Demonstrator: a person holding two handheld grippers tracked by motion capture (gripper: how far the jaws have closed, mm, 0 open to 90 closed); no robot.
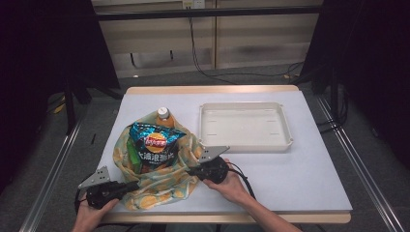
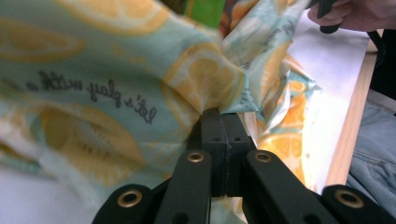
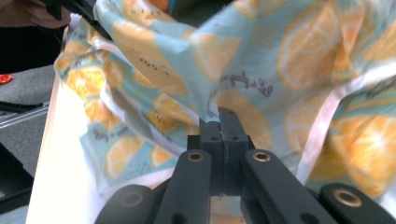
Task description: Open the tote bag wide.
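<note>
A cloth bag [image 1: 162, 187] printed with lemon slices lies open on the left half of the table. A blue chip packet [image 1: 155, 144], an orange bottle [image 1: 164, 116] with a white cap and something green stand in it. My left gripper [image 1: 134, 185] is at the bag's near left rim. In the left gripper view its jaws [image 2: 219, 116] are shut on a fold of the cloth [image 2: 93, 93]. My right gripper [image 1: 190, 170] is at the bag's right rim. Its jaws [image 3: 223, 116] are pinched on the cloth [image 3: 303, 60] in the right gripper view.
A white tray [image 1: 285, 126] sits at the back right of the white-covered table [image 1: 300, 179]. The table's wooden front edge [image 1: 290, 218] runs just behind my hands. Dark stands and cables are on the floor beyond.
</note>
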